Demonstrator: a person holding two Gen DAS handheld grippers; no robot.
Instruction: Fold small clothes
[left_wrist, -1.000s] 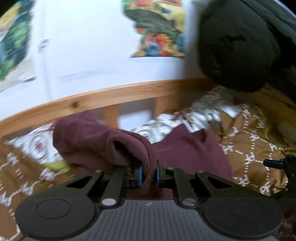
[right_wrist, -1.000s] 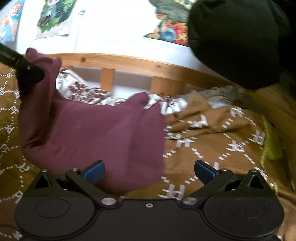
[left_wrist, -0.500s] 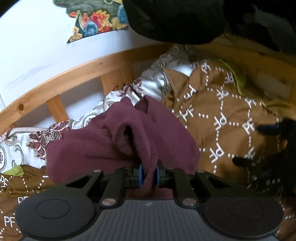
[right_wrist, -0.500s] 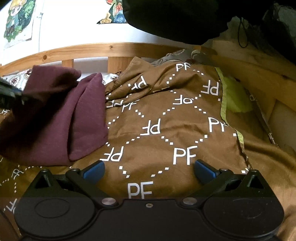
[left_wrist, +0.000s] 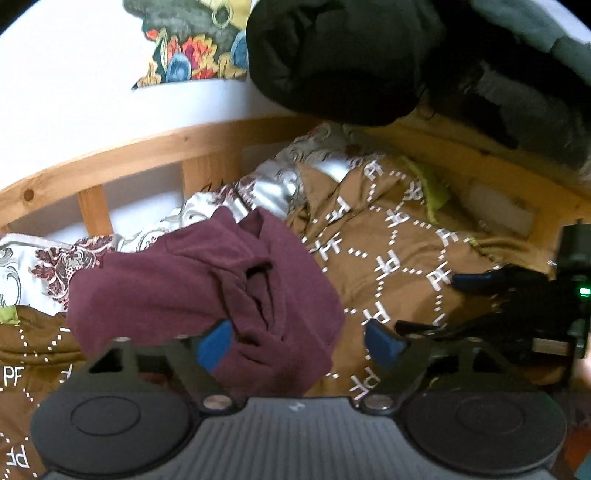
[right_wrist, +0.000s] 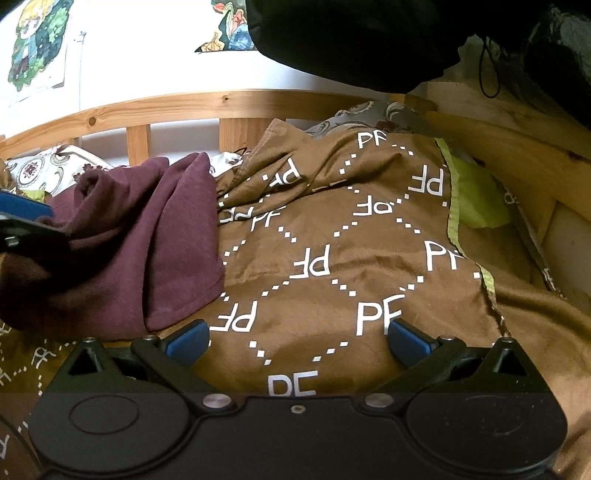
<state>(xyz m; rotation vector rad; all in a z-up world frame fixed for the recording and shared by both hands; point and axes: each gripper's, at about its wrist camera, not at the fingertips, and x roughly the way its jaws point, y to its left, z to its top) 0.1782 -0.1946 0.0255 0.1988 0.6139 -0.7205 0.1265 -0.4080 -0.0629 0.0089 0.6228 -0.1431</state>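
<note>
A maroon garment (left_wrist: 192, 280) lies bunched and partly folded on the brown blanket (left_wrist: 399, 258). My left gripper (left_wrist: 301, 341) hangs just over its near edge, jaws opening wide; cloth lies between the blue pads (left_wrist: 216, 341) but they do not press on it. In the right wrist view the same maroon garment (right_wrist: 147, 236) rests at the left. My right gripper (right_wrist: 297, 339) stands open above bare brown blanket (right_wrist: 332, 258), to the right of the garment, holding nothing. The right gripper also shows at the right edge of the left wrist view.
A wooden bed rail (right_wrist: 229, 107) with slats runs along the back by a white wall. A black padded jacket (left_wrist: 343, 55) hangs overhead. A floral silver sheet (left_wrist: 51, 258) and a lime-green lining (right_wrist: 476, 199) show around the blanket.
My left gripper carried the garment down to the blanket, then its jaws spread apart and let go of the cloth. The right gripper swung right off the garment and has since held still.
</note>
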